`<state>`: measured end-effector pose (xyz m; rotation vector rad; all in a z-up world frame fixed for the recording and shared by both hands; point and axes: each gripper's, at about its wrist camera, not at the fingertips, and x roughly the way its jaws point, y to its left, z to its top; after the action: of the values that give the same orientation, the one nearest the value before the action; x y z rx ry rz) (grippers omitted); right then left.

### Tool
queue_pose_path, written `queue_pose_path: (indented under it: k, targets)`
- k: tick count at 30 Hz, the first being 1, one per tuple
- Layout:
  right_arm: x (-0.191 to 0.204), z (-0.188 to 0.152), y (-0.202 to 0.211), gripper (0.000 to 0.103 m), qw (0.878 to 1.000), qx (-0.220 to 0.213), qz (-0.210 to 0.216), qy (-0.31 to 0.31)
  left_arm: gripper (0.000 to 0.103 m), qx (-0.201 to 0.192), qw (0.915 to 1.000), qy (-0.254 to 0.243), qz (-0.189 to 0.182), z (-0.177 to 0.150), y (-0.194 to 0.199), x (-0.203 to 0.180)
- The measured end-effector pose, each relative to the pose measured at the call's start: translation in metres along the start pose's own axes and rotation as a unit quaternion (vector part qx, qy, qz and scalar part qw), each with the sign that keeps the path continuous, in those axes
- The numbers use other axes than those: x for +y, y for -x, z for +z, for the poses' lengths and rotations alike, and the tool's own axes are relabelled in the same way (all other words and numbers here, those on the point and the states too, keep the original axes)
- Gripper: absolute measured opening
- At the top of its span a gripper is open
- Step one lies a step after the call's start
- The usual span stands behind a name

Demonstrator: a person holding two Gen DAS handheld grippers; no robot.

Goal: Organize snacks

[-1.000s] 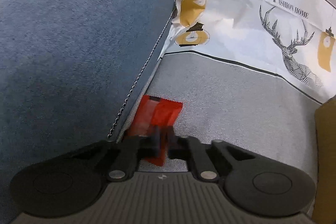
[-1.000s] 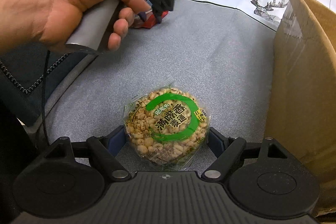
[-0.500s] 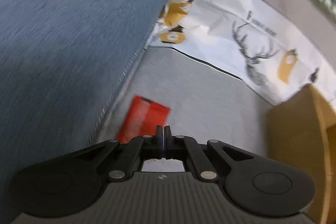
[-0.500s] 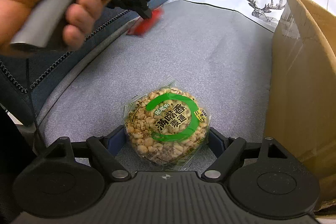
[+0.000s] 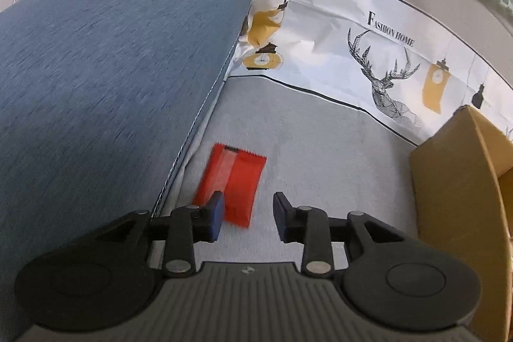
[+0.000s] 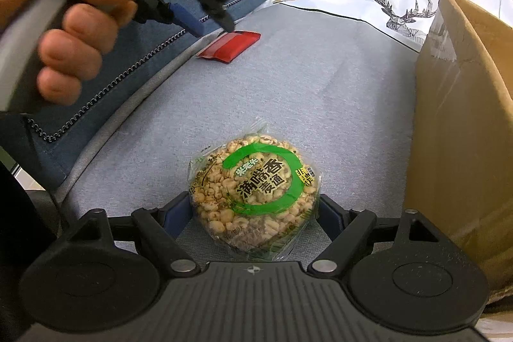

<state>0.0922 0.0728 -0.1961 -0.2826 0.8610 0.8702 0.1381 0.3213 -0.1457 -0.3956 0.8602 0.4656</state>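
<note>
**Red packet on the cushion, puffed-grain cake between the right jaws**

Left wrist view: the left gripper (image 5: 247, 215) sits at lower centre, its jaws parted after just opening, nothing pressed between them. The red packet (image 5: 232, 181) lies flat on the grey seat cushion (image 5: 320, 149) in the middle of the frame, close to the blue armrest (image 5: 112, 69) that fills the left side; the left fingertip overlaps its near corner in the picture. A white printed cloth with a stag (image 5: 368, 53) runs across the upper right, and a cardboard box (image 5: 455, 188) stands at the right edge.

Right wrist view: the right gripper (image 6: 253, 210) at lower centre has its jaws wide, closed against either side of the round puffed-grain cake in clear wrap (image 6: 256, 185). In the upper left, a hand (image 6: 57, 8) holds the left gripper just above the red packet, which lies apart from the cake, beside the armrest seam. The box fills the right side.
</note>
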Motion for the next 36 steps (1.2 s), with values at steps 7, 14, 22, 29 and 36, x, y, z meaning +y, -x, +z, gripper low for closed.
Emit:
queue_pose_path:
  k: [7,14,22,29,36]
  targets:
    - [-0.002,0.004,-0.004,0.088,1.000,-0.002,0.006,-0.010,0.065,0.013,0.9992,-0.024,0.029,0.010,-0.032,-0.013]
    - [-0.002,0.006,-0.013,0.090,1.000,0.012,0.006,-0.009,0.073,0.037,0.9976,-0.030,0.051,0.017,-0.061,-0.017]
    - [0.001,0.007,-0.015,0.091,1.000,0.017,0.006,-0.007,0.051,0.034,0.9973,-0.033,0.056,0.015,-0.064,-0.017]
    - [0.001,0.005,-0.015,0.089,1.000,0.013,0.002,0.005,0.000,0.036,0.9974,-0.048,0.039,0.008,-0.050,-0.020]
    - [0.003,0.002,-0.011,0.086,1.000,0.009,-0.003,0.008,0.007,0.022,0.9982,-0.041,0.038,0.002,-0.031,-0.017]
